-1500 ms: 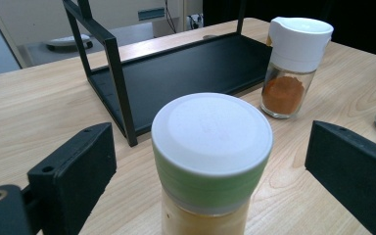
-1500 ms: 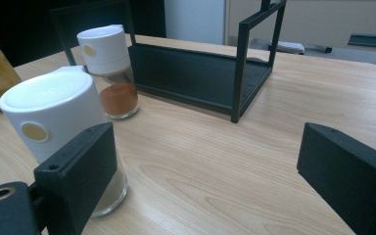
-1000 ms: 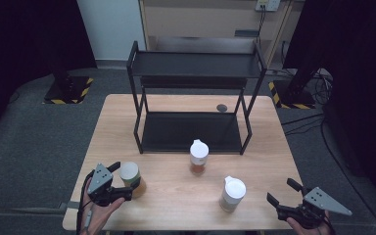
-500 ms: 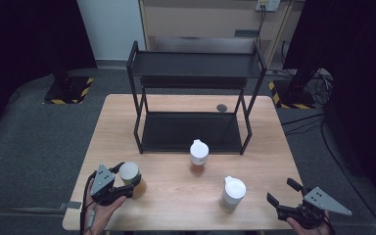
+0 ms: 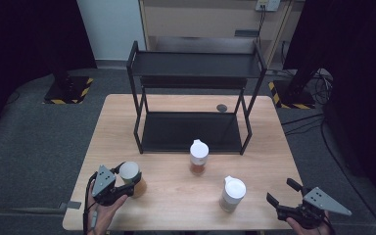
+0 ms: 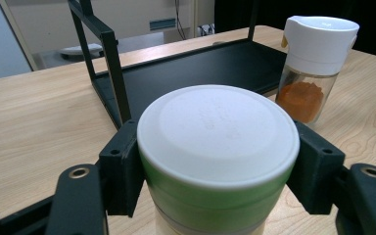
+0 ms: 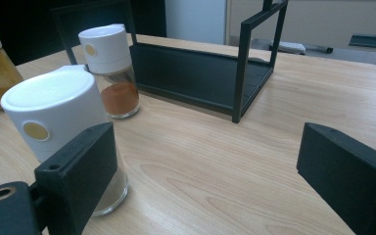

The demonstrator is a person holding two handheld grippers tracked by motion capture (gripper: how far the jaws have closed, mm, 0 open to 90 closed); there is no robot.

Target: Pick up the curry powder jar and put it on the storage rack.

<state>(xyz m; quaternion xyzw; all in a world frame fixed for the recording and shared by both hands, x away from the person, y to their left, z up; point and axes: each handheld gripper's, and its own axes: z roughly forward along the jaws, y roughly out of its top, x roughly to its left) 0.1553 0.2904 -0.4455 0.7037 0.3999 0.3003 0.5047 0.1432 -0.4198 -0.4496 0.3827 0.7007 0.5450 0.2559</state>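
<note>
Here, high view: the left tongs (image 5: pixel 125 182) sit near the table's (image 5: pixel 176 193) front left corner, clamped on the green-collared jar (image 5: pixel 131 177) with its white lid; their jaws have just been closing, with that jar between them.
High view, jar contents: amber below the collar; the jar stands upright on the table.
High view, right tongs (image 5: pixel 283 192): at the front right corner, jaws spread wide with nothing between them, well apart from the white-capped shaker (image 5: pixel 232 193) to their left.
High view, other things: the orange spice shaker (image 5: pixel 199 156) stands just in front of the black two-tier rack (image 5: pixel 193 68), which sits toward the table's far edge.
Left gripper view: both black pads press the green band just under the jar's (image 6: pixel 218 142) white lid; the orange spice shaker (image 6: pixel 313 68) stands beyond at right, the rack's (image 6: pixel 200 73) lower tray behind.
Right gripper view: the jaws stand far apart over bare wood; the white-capped shaker (image 7: pixel 58 117) stands just beyond the left-hand jaw, the orange spice shaker (image 7: pixel 112 68) farther off, the rack (image 7: pixel 200 73) behind.
</note>
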